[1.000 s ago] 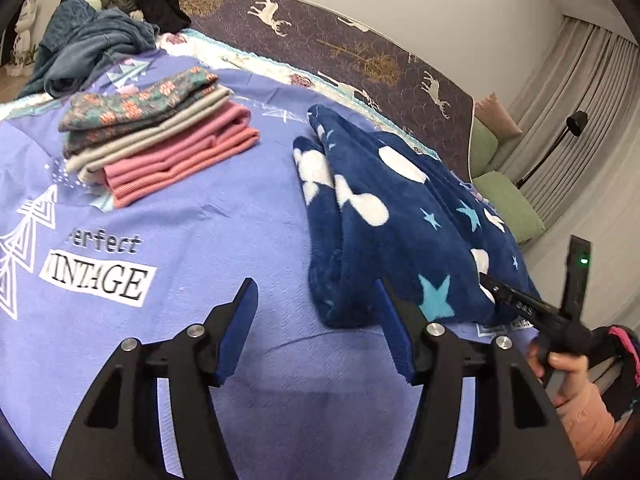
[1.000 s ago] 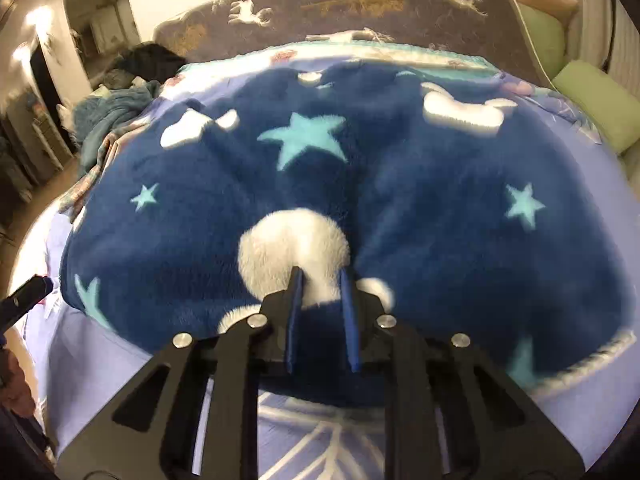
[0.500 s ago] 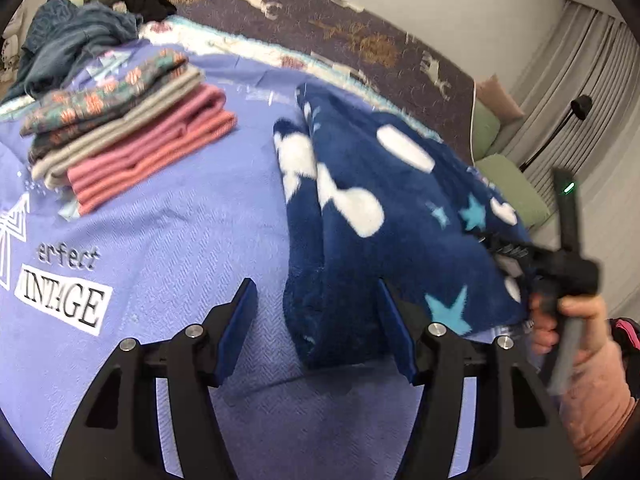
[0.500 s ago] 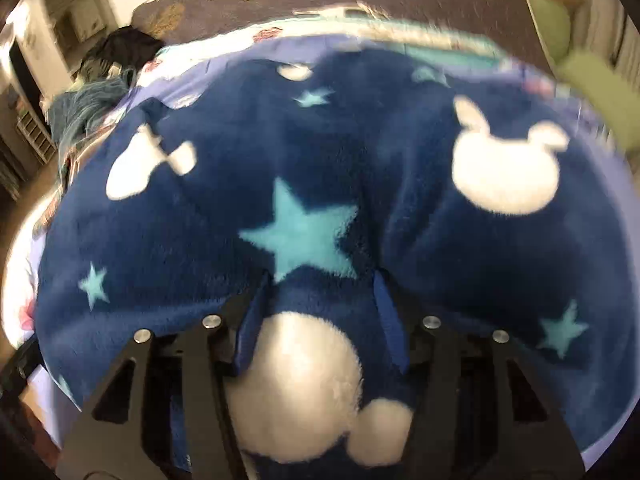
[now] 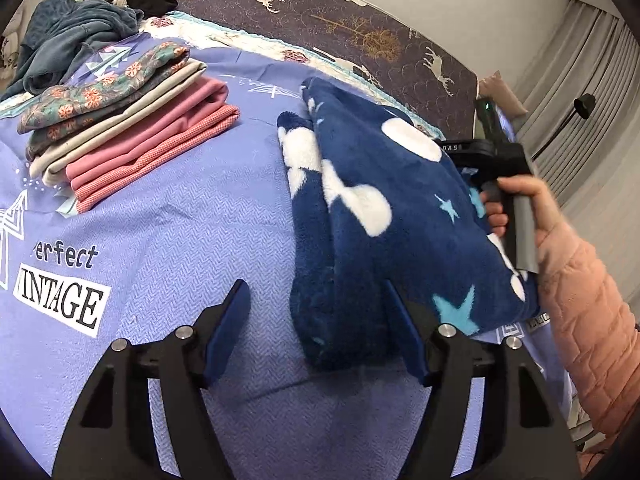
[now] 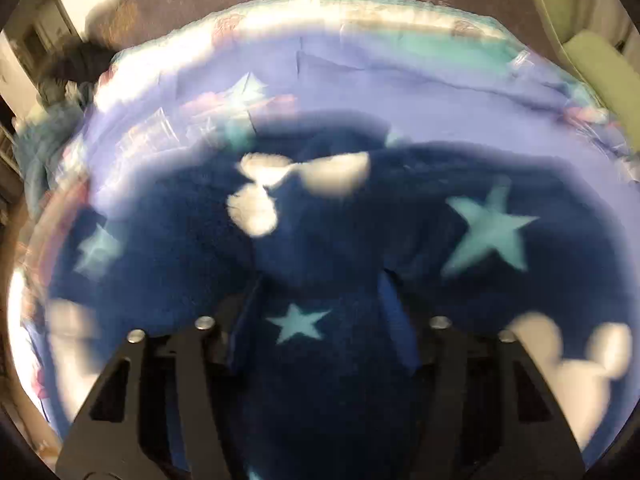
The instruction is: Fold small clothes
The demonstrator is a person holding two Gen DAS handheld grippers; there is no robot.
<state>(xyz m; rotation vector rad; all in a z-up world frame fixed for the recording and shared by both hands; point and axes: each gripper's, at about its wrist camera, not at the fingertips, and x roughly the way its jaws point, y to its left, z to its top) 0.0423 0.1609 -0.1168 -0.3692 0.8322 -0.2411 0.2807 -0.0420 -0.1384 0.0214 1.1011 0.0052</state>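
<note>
Left wrist view: the left gripper [image 5: 316, 324] hovered over the purple sheet [image 5: 168, 240], its jaws opening and gripping nothing. The near end of the folded navy fleece [image 5: 380, 216] lay between its fingers, hard against the right one; whether that pad touched the pile could not be told. The fleece ran lengthwise from that end away toward the headboard [image 5: 360, 20]. A finished stack [image 5: 124, 128] of folded clothes sat well apart on the left, an unfolded pile [image 5: 72, 40] beyond it. On the fleece's far right side a hand [image 5: 516, 204] in a pink sleeve held the right gripper's handle; that gripper's fingers were hidden behind the fabric.

Right wrist view: heavily blurred. The right gripper [image 6: 320, 312] pointed steeply down over the fleece [image 6: 360, 240], jaws opening, with cloth lying between the fingers but apparently not pinched. The fleece filled most of the frame, its edges smeared. Judged from both views, each gripper stood over an opposite side of the fleece, the left at its short near end.
</note>
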